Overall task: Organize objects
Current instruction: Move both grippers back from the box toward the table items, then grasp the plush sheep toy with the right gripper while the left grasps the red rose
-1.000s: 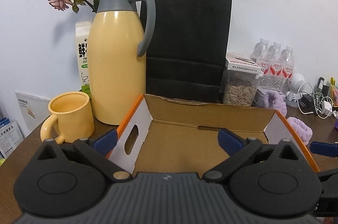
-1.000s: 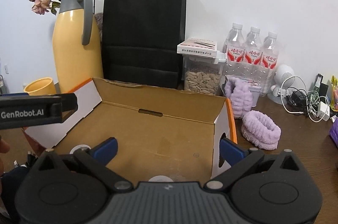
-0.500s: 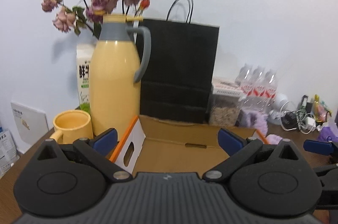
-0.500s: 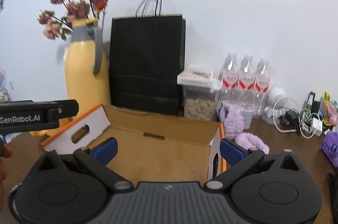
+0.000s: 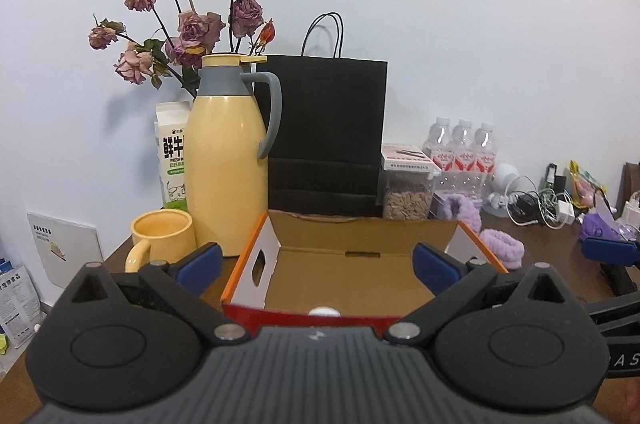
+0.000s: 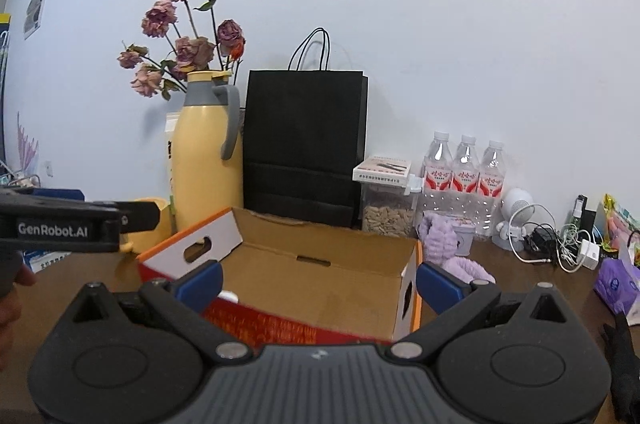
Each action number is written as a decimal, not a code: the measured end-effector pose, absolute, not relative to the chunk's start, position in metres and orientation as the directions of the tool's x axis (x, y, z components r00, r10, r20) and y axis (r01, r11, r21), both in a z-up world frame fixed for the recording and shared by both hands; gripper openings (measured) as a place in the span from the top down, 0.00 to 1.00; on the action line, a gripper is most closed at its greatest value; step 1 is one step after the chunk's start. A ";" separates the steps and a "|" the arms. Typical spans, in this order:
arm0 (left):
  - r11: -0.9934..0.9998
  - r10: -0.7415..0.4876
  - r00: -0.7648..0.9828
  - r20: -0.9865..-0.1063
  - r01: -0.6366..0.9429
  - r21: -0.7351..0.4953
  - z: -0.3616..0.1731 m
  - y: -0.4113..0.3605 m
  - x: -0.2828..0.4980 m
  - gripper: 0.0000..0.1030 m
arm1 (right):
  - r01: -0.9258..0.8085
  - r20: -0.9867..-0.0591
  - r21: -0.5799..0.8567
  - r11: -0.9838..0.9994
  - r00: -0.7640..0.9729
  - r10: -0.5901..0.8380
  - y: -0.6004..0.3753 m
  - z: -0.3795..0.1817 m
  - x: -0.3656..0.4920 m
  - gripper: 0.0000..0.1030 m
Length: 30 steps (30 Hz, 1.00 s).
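Left wrist: left hand-held gripper (image 5: 316, 266) spread wide, empty, above near edge of box (image 5: 352, 256) | box open on desk (image 5: 560, 256), between mug (image 5: 160, 238) and purple band (image 5: 502, 252) | right wrist: right hand-held gripper (image 6: 318, 282) spread wide, empty, over box (image 6: 320, 272)

Both wrist views face the rear wall from close above the desk (image 5: 560, 256), sharing the open box (image 5: 352, 264) (image 6: 320, 272) and black bag (image 5: 324, 136) (image 6: 304, 144).

The left tongs (image 6: 132, 220) read "GenRobot.AI"; the milk carton (image 5: 173, 152) reads "FRESH M".
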State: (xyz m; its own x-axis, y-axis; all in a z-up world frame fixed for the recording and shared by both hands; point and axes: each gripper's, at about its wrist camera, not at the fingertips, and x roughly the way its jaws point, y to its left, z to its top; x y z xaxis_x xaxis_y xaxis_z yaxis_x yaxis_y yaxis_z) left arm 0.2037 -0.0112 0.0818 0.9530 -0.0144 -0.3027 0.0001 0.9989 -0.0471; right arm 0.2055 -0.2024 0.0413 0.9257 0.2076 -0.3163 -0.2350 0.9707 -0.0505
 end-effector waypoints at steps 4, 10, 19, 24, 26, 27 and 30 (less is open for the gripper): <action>0.999 -0.023 0.949 -0.314 0.008 -0.048 0.076 -0.009 0.183 0.00 | -0.236 -0.326 -0.043 0.971 0.922 0.210 -0.206 0.034 0.183 0.00; 0.999 -0.033 0.940 -0.341 0.019 -0.045 0.061 -0.005 0.156 0.00 | -0.232 -0.354 -0.027 0.972 0.912 0.208 -0.212 0.019 0.153 0.00; 0.999 -0.003 0.905 -0.426 -0.017 -0.044 0.032 0.011 0.131 0.00 | -0.224 -0.440 0.000 0.975 0.875 0.201 -0.220 -0.012 0.130 0.00; 0.998 -0.002 0.878 -0.478 -0.026 -0.052 0.014 0.019 0.125 0.00 | -0.214 -0.494 0.013 0.977 0.848 0.192 -0.222 -0.031 0.125 0.00; 0.998 -0.001 0.868 -0.496 -0.027 -0.051 0.009 0.021 0.124 0.00 | -0.210 -0.506 0.012 0.978 0.842 0.188 -0.223 -0.035 0.125 0.00; 0.998 -0.005 0.865 -0.502 -0.024 -0.051 0.007 0.021 0.124 0.00 | -0.207 -0.508 0.012 0.978 0.841 0.184 -0.223 -0.036 0.125 0.00; 0.999 -0.017 0.857 -0.514 -0.011 -0.050 0.003 0.020 0.122 0.00 | -0.218 -0.504 0.020 0.976 0.841 0.198 -0.225 -0.036 0.126 0.00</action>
